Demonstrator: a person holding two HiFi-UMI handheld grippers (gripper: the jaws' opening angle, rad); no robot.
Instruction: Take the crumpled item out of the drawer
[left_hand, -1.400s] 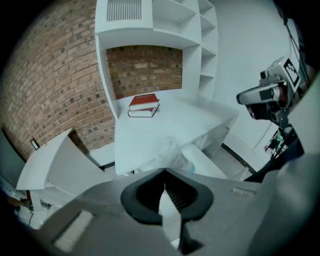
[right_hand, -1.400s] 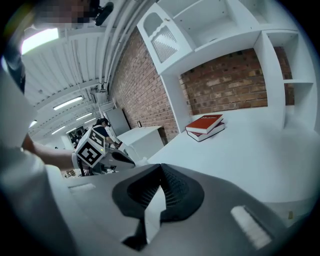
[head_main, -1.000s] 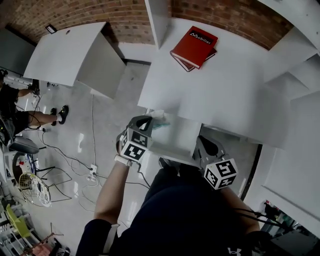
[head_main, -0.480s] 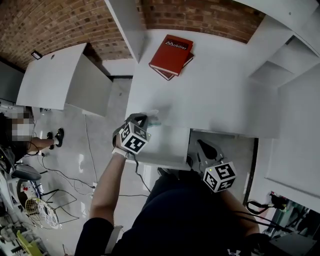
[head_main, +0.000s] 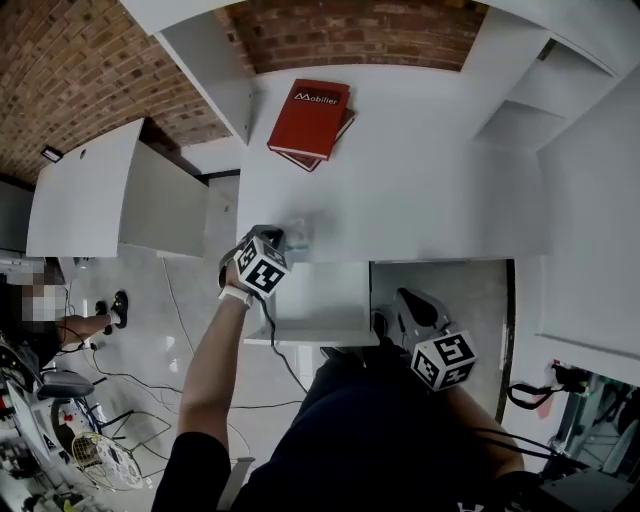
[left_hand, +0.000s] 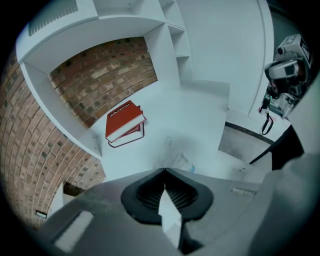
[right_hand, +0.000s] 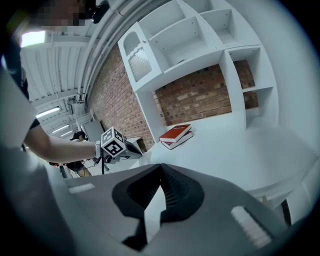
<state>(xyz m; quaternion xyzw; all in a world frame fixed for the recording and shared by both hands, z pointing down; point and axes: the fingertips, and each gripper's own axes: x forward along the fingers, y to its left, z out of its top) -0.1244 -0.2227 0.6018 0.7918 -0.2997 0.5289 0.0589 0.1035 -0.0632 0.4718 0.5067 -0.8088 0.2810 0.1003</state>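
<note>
Left gripper (left_hand: 164, 171): jaws pressed together; the tips seem to pinch an edge of the crumpled item (head_main: 299, 234).
Crumpled item: out of the drawer (head_main: 318, 305), at the front left corner of the desk top (head_main: 420, 185); whether it rests there or is just above, I cannot tell.
Drawer: pulled out under the front edge; the visible part looks bare.
Right gripper (right_hand: 161, 172): jaws pressed together, nothing between.
Progress: the taking out looks done; I judge that only the release remains.
</note>
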